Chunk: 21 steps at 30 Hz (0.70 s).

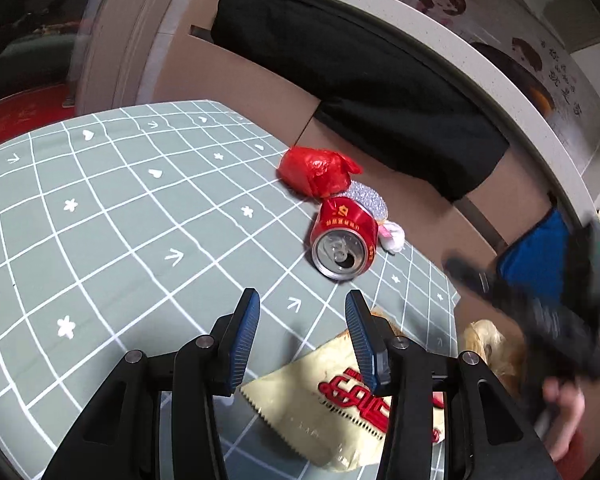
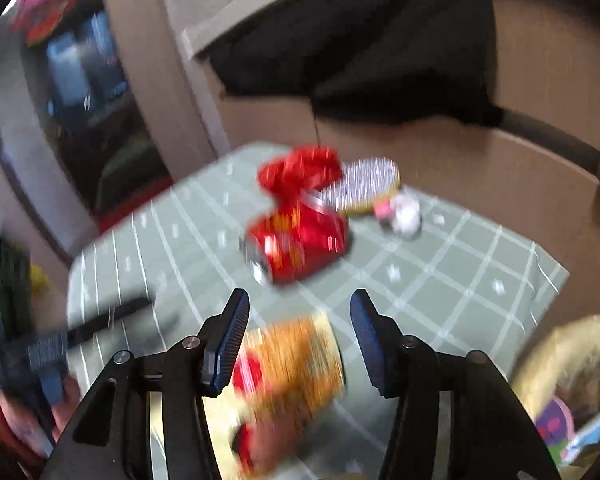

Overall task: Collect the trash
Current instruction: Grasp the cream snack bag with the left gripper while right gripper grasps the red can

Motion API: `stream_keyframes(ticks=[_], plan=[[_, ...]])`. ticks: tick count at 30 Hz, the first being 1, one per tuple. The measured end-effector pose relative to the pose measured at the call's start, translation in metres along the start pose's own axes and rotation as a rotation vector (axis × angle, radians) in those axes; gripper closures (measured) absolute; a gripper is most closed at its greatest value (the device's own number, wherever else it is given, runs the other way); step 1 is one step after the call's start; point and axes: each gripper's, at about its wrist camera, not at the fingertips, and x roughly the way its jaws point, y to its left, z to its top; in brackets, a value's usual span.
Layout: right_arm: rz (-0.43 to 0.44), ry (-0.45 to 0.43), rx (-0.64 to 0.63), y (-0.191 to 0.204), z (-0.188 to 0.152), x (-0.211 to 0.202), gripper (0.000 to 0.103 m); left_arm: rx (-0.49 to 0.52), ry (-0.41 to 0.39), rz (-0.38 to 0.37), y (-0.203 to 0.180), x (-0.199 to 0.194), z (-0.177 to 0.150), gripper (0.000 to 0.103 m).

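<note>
Hanging with jaws apart and gripping nothing, left claw point(image 1: 302, 344) over a cream snack packet point(image 1: 340, 412) with a serrated edge and red lettering, unreadable. Also spread wide, right claw point(image 2: 300, 340), a blurred orange-and-red wrapper point(image 2: 288, 380) between its pads; whether touching, cannot tell. Farther on, lying sideways on the grid-patterned green surface point(image 1: 120, 220), a dented red can point(image 1: 342, 240), mouth toward the camera. Behind, crumpled red plastic bag point(image 1: 318, 172) and a speckled oval pad point(image 1: 366, 200).

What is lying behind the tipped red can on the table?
Behind the red can lie a crumpled red plastic bag, a speckled grey pad and a small pink-white item; the can covers their near parts.
</note>
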Motion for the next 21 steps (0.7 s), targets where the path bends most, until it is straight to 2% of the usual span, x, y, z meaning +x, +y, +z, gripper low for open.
stream_keyframes(ticks=[2, 5, 8, 12, 15, 18, 21], plan=[[0.013, -0.015, 0.047, -0.003, 0.018, 0.021, 0.052, 0.001, 0.028, -0.015, 0.003, 0.001, -0.001, 0.057], [0.028, 0.029, 0.054, -0.011, 0.036, 0.064, 0.052, 0.000, 0.057, -0.028, 0.009, 0.002, -0.003, 0.057], [0.043, 0.073, 0.010, -0.018, 0.049, 0.101, 0.052, 0.013, 0.075, -0.043, 0.012, 0.001, -0.005, 0.057], [0.013, 0.100, -0.055, -0.023, 0.060, 0.132, 0.050, 0.027, 0.102, -0.065, 0.012, 0.006, -0.006, 0.057], [0.037, 0.177, -0.056, -0.023, 0.061, 0.154, 0.053, 0.035, 0.115, -0.072, 0.010, 0.009, -0.007, 0.057], [0.053, 0.205, -0.021, -0.024, 0.054, 0.152, 0.055, 0.045, 0.124, -0.077, 0.007, 0.012, -0.007, 0.057], [-0.010, 0.195, 0.019, -0.029, 0.042, 0.130, 0.055, 0.070, 0.148, -0.079, 0.002, 0.018, -0.009, 0.057]])
